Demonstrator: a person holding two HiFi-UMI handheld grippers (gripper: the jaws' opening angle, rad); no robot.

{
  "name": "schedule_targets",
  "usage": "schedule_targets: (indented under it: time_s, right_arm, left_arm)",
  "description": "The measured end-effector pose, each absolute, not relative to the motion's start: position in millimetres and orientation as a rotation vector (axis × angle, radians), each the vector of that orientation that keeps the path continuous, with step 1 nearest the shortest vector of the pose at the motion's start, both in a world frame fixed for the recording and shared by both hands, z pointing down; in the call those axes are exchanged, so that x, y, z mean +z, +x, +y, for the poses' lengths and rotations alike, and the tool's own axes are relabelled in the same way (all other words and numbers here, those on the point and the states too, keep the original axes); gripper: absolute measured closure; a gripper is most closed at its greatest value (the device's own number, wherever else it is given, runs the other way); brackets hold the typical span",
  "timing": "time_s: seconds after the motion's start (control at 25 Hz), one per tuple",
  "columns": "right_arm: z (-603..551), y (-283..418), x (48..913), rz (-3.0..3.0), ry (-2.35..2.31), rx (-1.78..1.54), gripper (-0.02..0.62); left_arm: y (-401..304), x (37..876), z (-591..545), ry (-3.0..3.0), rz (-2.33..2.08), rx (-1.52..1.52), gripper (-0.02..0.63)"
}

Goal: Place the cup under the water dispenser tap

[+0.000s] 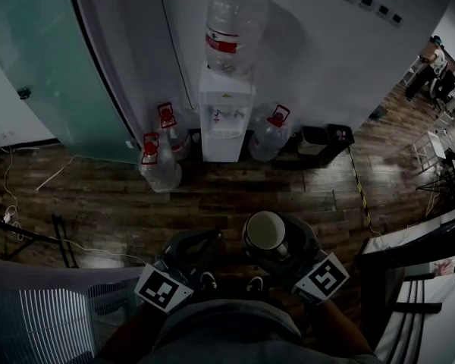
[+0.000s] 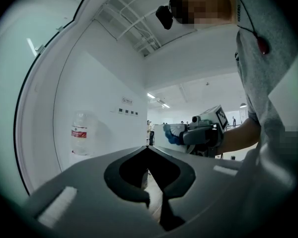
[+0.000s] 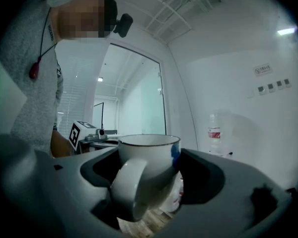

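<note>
A white cup with a dark rim is held upright, low in the head view, with my right gripper shut on it. In the right gripper view the cup fills the space between the jaws, its handle facing the camera. My left gripper hangs beside it to the left, shut with nothing in it; its jaws meet at the tips. The white water dispenser, with a large bottle on top, stands against the far wall, well ahead of both grippers.
Three spare water jugs with red caps stand on the wooden floor on both sides of the dispenser. Black bins sit to its right. A glass door is at left, cables and a stand at lower left, desks at right.
</note>
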State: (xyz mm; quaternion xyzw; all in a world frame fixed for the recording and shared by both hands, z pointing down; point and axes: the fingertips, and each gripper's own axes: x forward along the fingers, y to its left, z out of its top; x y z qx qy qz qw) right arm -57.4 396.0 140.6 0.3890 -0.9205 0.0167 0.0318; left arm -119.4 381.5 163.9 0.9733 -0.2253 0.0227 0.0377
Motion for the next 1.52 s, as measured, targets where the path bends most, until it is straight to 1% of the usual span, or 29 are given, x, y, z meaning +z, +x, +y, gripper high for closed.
schedule_targets:
  time_s: [0.28,0.56,0.88,1.2,1.52]
  right_arm:
    - [383.0,-74.7,149.7,-2.811,1.253,0.065,0.232]
    - [355.1,-66.8,160.7,-2.798,1.275,0.078,0.232]
    - [305.8,-36.8,167.3,-2.839,1.254,0.081,0.232]
    - [245.2,3.0,161.7,-2.851,1.167,0.049,0.232]
    - [208.2,44.1,168.2,-2.875,1.108,0.064,0.232]
  left_arm:
    - [-129.0,170.9,366.9,2.995,-0.628,0.075,0.600]
    - [-124.8,183.3,337.6,2.975,-0.632,0.062,0.600]
    - [-94.7,188.4,291.8,2.984,-0.678,0.076,0.600]
    - [-50.2,179.7,234.5,2.981,-0.743,0.077,0.600]
    - [-8.2,181.0,200.3,2.959,-0.809,0.108,0.600]
